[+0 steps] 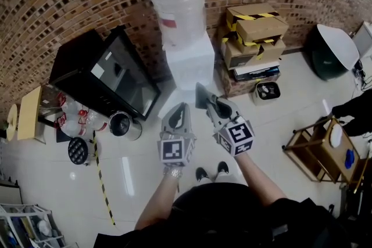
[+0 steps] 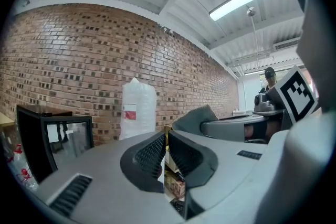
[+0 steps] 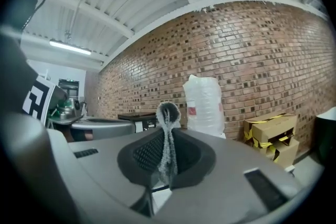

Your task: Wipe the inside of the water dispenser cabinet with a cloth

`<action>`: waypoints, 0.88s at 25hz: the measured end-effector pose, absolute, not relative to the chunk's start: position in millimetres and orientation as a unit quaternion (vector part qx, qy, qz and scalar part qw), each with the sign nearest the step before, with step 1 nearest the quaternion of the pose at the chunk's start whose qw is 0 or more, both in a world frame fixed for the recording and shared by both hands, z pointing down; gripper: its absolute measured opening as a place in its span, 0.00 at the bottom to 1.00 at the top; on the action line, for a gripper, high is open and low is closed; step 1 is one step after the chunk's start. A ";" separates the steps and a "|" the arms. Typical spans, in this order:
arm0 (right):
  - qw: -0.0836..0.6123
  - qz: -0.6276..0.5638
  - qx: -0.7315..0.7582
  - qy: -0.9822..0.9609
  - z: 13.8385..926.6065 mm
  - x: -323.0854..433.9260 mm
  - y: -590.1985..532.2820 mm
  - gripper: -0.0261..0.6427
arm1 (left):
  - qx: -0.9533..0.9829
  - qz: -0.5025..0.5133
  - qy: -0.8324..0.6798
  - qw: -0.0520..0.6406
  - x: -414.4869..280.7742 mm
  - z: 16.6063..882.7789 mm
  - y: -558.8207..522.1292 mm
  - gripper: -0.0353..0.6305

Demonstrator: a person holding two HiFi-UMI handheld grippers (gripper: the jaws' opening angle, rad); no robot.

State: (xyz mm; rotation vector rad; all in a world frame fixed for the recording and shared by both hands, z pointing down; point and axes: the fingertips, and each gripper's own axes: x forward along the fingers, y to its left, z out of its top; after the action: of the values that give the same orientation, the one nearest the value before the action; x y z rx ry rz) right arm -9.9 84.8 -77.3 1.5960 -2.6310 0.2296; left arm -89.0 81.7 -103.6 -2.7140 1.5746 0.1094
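The white water dispenser (image 1: 189,61) stands against the brick wall, with a plastic-wrapped bottle (image 1: 174,3) on top. Both grippers hover side by side above the floor in front of it. My right gripper (image 1: 204,100) is shut on a grey cloth (image 3: 167,147), and a loop of that cloth sticks up past the fingertips. My left gripper (image 1: 177,118) is shut with nothing between its fingers. The bottle (image 2: 138,107) shows ahead in the left gripper view, and the bottle (image 3: 205,105) also shows in the right gripper view. From above, the dispenser's cabinet front is hidden.
A black cabinet with a glass door (image 1: 104,75) stands left of the dispenser, with a metal pot (image 1: 120,124) and wrapped bottles (image 1: 72,116) in front. Taped cardboard boxes (image 1: 256,32) are stacked to the right. A wooden stand (image 1: 319,151) is at far right.
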 end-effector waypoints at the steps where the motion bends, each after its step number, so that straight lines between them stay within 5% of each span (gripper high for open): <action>1: 0.026 0.073 0.517 -0.853 -78.8 -8.1 85.2 0.07 | -0.864 0.035 0.503 0.003 -87.8 -105.8 81.7 0.08; 22: 0.026 0.071 0.520 -0.851 -86.7 25.0 97.8 0.07 | -0.861 0.039 0.507 0.021 -54.1 -120.6 98.8 0.08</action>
State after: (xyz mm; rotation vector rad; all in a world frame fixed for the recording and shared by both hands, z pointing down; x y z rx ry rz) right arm 25.0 97.8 -86.7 1.6067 -2.6306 0.2182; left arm -54.1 98.8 -120.6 -2.6699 1.5718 0.1219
